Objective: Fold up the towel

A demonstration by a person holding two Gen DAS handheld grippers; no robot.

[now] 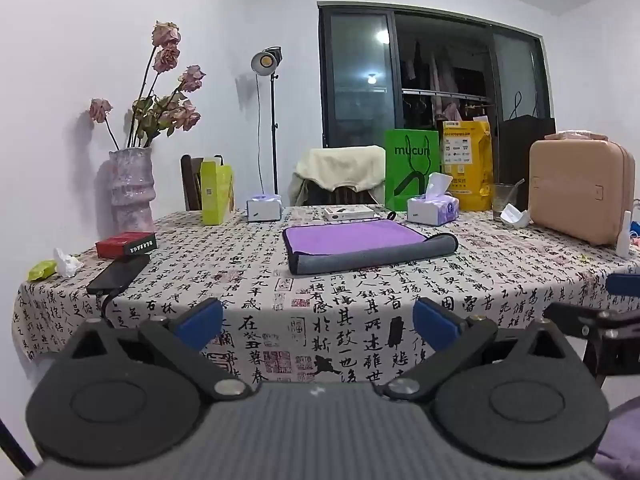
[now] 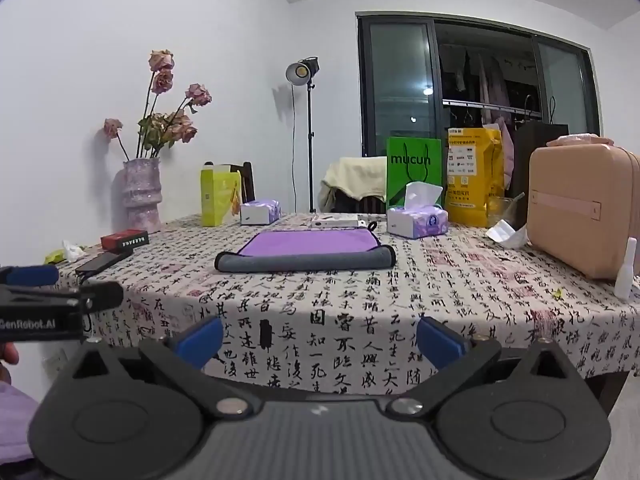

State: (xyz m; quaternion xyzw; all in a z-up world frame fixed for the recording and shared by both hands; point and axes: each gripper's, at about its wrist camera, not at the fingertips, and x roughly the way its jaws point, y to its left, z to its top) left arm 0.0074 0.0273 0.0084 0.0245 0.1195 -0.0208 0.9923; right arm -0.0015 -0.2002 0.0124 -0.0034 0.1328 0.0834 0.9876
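A purple towel (image 1: 352, 237) with a grey underside lies on the table's middle, its near edge folded over into a grey band (image 1: 372, 256). It also shows in the right wrist view (image 2: 312, 242). My left gripper (image 1: 318, 322) is open and empty, held off the table's near edge, well short of the towel. My right gripper (image 2: 320, 342) is open and empty, also off the near edge. The right gripper's fingers (image 1: 622, 284) show at the right edge of the left wrist view; the left gripper's fingers (image 2: 30, 276) show at the left edge of the right wrist view.
The calligraphy tablecloth (image 1: 360, 332) hangs over the near edge. A vase of dried roses (image 1: 132, 188), red box (image 1: 126, 244) and phone (image 1: 118, 274) stand left. Tissue boxes (image 1: 432, 208), green bag (image 1: 412, 168), glass (image 1: 504, 196) and pink case (image 1: 580, 192) stand behind and right.
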